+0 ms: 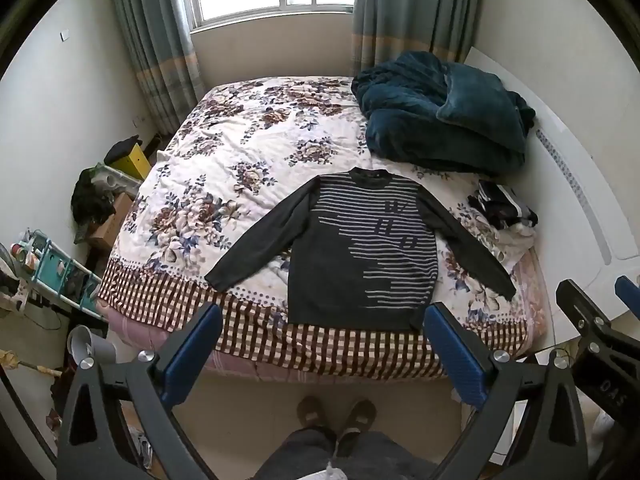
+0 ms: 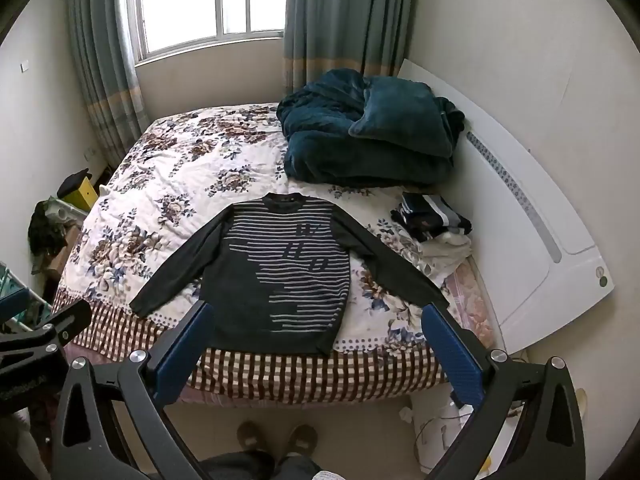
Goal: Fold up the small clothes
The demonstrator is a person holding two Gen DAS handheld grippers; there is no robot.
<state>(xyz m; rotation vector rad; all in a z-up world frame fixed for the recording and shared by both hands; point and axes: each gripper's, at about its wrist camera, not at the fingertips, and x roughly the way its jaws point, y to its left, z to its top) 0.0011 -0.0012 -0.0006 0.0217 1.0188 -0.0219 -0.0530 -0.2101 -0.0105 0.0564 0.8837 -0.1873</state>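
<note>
A dark long-sleeved sweater (image 1: pixel 340 256) with pale stripes lies flat, face up, on the floral bed cover (image 1: pixel 224 160), both sleeves spread out, hem near the bed's front edge. It also shows in the right wrist view (image 2: pixel 256 284). My left gripper (image 1: pixel 322 320) is open and empty, held above the floor in front of the hem. My right gripper (image 2: pixel 316 320) is open and empty, also short of the bed edge. Neither touches the sweater.
A teal blanket heap (image 1: pixel 436 116) lies at the bed's far right. A small pile of folded clothes (image 1: pixel 504 208) sits right of the sweater, by a white panel (image 1: pixel 580 184). Clutter and a rack (image 1: pixel 60 272) stand on the left floor. The person's feet (image 1: pixel 336 412) are below.
</note>
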